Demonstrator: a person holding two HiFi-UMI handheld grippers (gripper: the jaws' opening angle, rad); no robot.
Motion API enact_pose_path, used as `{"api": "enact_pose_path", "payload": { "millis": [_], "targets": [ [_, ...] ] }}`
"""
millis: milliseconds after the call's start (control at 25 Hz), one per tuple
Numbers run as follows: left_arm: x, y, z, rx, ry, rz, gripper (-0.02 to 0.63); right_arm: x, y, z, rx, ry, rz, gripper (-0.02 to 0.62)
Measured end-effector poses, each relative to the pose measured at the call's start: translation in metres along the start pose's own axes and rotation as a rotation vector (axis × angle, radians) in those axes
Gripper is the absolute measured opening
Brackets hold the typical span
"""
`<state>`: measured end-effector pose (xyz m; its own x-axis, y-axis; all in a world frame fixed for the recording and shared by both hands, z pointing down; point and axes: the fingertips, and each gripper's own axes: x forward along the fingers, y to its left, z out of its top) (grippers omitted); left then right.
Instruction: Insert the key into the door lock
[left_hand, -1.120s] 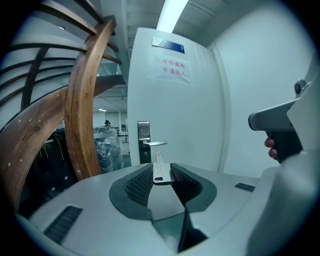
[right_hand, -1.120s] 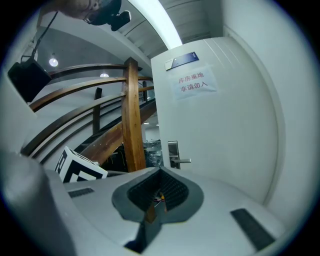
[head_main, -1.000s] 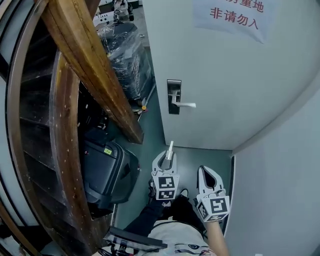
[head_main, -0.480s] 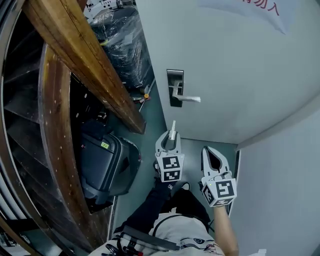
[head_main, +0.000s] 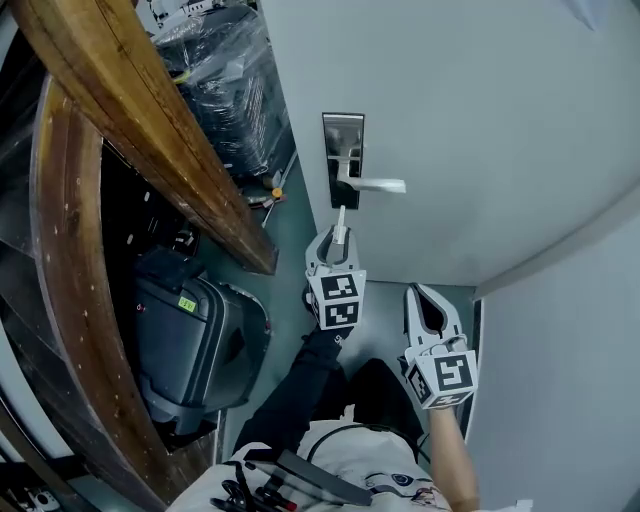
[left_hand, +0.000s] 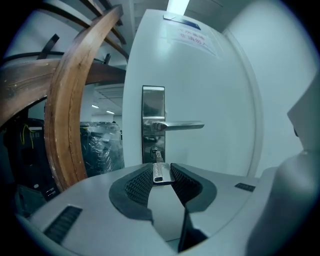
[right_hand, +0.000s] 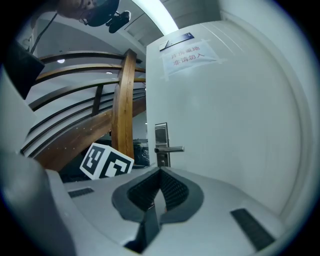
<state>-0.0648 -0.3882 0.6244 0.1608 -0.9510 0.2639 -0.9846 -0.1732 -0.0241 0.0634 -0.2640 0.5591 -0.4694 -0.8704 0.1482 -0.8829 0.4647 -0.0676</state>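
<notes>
Pinching the key by its flat head, the left gripper has its 2 jaws closed tight on it, blade pointing at the keyhole low on the steel lock plate; whether the tip touches cannot be told. The plate sits at 12 o'clock of that gripper, its lever handle reaching toward 3 o'clock across the white door. The right gripper, at 4 o'clock of the left, has its jaws together on nothing. A wooden beam crosses at 10 o'clock, a black case at 8 o'clock.
</notes>
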Motion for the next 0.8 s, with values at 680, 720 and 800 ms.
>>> {"api": "enact_pose_path", "payload": {
  "millis": [680, 720, 800],
  "targets": [
    [0.06, 0.011, -0.002, -0.05, -0.022, 0.004, 0.118, 0.014, -0.021, -0.041, 0.007, 0.046, -0.039, 0.006],
    [0.061, 0.011, -0.002, -0.051, -0.022, 0.004, 0.118, 0.015, -0.022, -0.042, 0.008, 0.05, -0.038, 0.006],
    [0.064, 0.011, -0.001, -0.054, -0.021, 0.003, 0.118, 0.017, -0.024, -0.046, 0.011, 0.056, -0.037, 0.006]
  ]
}}
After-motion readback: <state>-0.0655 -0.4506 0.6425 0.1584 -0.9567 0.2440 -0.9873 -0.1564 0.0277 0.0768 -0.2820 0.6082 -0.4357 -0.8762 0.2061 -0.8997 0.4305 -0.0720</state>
